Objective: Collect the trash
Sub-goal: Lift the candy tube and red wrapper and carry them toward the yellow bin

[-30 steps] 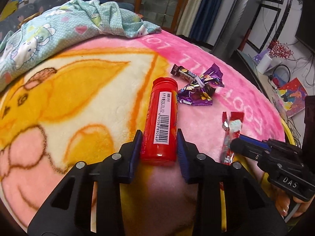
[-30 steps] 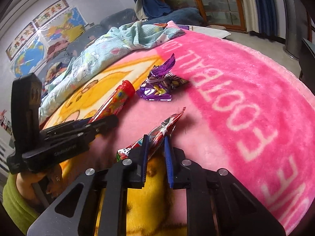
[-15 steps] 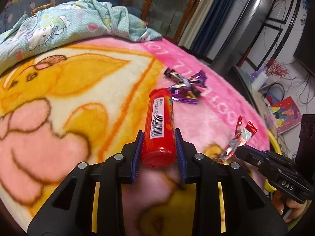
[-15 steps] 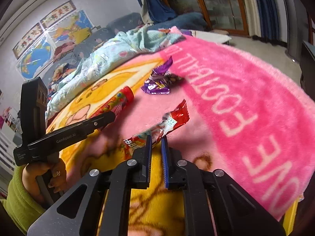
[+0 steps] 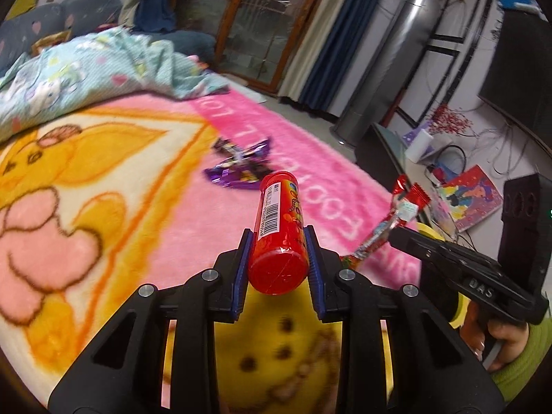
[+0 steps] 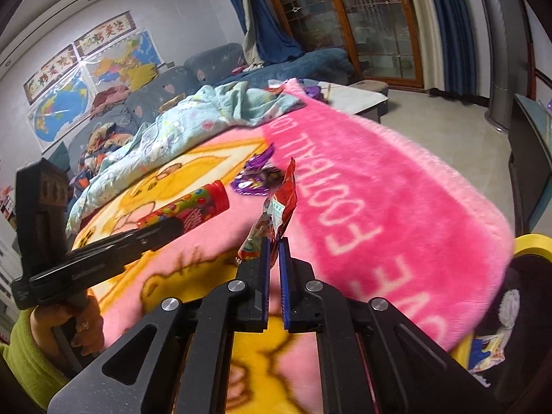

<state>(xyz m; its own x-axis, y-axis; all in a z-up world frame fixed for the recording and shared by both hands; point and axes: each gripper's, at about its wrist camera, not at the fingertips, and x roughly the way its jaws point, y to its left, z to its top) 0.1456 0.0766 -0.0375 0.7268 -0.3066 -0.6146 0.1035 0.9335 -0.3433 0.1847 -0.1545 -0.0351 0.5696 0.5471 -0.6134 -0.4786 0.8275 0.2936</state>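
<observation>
One red tube, two wrappers (red, purple), two grippers

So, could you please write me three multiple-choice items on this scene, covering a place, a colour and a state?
1. Where do the purple wrappers lie?
A. on the pink blanket
B. on the floor
C. in the left tongs

2. What colour is the candy tube?
A. green
B. red
C. white

3. What are the right tongs doing?
A. standing wide open
B. pinching a red snack wrapper
C. holding a cup

Answers: 1 A, they rest on the blanket beyond the tube. 2 B, its body and cap are red. 3 B, the wrapper stands up from the closed blue pads.
</observation>
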